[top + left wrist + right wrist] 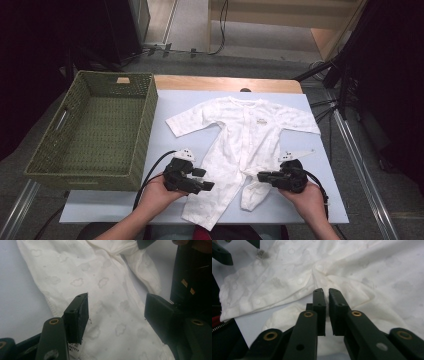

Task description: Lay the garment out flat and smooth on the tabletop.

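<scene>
White baby romper [237, 150] lies flat on the pale blue table [320, 200], centre: soft thin cotton, faint cloud print, snap placket, small chest logo unreadable. Care tag at left leg hem, print too small to read. Left claw [206, 180] spread wide over the left leg. Right claw [261, 176] nearly pressed together at crotch fold; whether it pinches cloth, can't tell. Green woven rectangular basket [145, 125] left of the romper.
</scene>
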Tool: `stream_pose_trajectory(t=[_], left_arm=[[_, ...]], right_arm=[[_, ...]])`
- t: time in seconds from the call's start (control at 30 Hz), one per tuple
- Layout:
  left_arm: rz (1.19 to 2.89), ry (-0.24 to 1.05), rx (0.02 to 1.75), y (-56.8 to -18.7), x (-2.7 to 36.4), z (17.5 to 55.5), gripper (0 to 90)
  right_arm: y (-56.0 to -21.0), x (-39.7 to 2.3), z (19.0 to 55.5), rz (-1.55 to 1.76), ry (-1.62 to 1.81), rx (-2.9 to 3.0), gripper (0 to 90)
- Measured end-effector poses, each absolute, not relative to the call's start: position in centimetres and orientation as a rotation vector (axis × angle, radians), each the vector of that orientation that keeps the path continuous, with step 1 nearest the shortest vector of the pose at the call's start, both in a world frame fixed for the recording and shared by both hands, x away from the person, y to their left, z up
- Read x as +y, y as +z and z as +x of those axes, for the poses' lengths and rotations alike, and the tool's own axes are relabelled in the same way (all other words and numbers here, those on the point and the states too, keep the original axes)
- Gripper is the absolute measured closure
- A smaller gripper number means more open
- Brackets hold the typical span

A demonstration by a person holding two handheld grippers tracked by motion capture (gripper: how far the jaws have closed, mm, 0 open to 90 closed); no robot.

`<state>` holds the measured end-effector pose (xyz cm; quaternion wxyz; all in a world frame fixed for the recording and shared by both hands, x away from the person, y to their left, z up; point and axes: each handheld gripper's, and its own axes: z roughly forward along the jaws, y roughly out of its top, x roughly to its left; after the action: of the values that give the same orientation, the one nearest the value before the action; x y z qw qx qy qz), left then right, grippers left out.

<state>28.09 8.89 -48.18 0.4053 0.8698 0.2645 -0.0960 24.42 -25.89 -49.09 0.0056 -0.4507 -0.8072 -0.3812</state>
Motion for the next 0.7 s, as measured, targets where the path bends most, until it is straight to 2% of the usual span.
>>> stream_pose_trajectory(t=[0.3,0.7], left_arm=[[2.198,-0.238,0.672,-48.2,9.0,28.1,36.5],[2.208,-0.237,0.677,-48.5,9.0,28.1,36.5]], right_arm=[[-47.3,-25.2,25.7,-1.401,-1.265,-2.545,84.6],[-46.8,-23.5,27.8,-1.367,-1.266,-2.559,84.5]])
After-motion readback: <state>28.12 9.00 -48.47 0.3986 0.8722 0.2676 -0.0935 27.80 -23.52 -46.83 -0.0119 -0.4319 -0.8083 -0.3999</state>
